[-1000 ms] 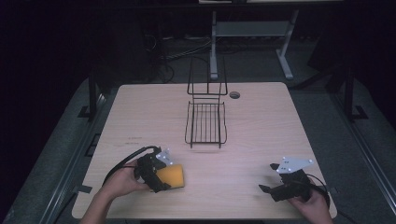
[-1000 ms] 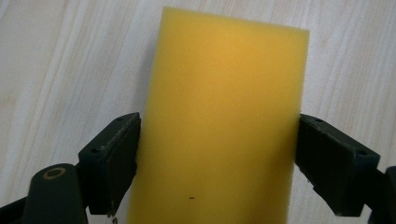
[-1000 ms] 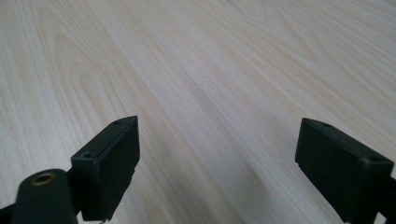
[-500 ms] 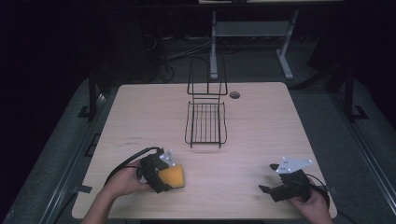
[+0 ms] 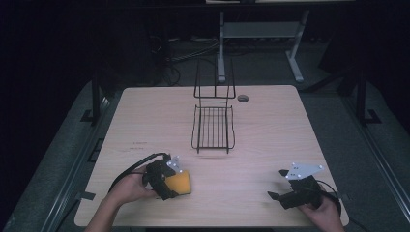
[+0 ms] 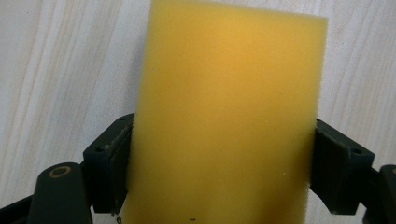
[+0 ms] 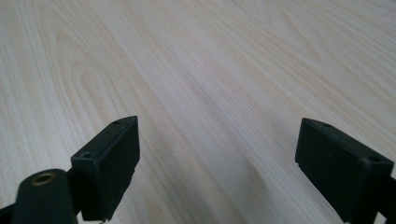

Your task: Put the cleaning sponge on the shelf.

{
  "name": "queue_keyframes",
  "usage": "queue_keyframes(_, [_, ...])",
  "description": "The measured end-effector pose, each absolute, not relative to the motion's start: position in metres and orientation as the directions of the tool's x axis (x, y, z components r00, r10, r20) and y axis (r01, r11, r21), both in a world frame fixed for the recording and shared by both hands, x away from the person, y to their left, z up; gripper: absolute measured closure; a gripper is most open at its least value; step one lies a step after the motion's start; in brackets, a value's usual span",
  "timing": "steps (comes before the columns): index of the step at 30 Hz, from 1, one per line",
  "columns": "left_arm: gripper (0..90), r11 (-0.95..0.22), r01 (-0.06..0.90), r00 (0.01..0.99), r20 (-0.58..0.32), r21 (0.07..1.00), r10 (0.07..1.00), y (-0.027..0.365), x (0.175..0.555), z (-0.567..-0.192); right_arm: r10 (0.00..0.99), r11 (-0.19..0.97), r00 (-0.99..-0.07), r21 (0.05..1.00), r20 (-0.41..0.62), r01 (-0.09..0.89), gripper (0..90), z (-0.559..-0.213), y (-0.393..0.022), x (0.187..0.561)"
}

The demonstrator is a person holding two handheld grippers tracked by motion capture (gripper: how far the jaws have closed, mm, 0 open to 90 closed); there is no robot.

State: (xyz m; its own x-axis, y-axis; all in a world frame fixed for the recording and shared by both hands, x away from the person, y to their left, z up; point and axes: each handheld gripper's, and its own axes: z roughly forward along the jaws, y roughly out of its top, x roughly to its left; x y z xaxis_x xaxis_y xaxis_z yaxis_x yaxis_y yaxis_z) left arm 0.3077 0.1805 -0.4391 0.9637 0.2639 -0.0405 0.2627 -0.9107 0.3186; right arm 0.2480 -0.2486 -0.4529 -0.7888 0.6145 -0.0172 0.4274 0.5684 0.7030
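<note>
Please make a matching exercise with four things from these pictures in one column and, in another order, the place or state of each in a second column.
Things:
1. sponge
2. wire rack
3. right tongs
4. round hole

Places or states:
a. open, nothing between the jaws
b. in the table top, near the far edge
c. stands at the middle of the table
d. yellow, clamped between the jaws of the left tongs

Pairs: 1-d, 2-c, 3-a, 4-b
</note>
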Motion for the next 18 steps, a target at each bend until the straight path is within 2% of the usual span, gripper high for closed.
queue_keyframes(9, [21.5,-0.908,0.264,0.963,-0.030,0.325,0.269,0.181,0.307,-0.437,0.614,0.569,-0.789,0.704,-0.018,0.426,13.6,-0.453,-0.249,0.248])
queue_keyframes(18, [21.5,-0.884,0.282,0.956,-0.034,0.374,0.291,0.184,0.311,-0.424,0.607,0.579,-0.795,0.695,-0.018,0.426,13.6,-0.454,-0.248,0.249])
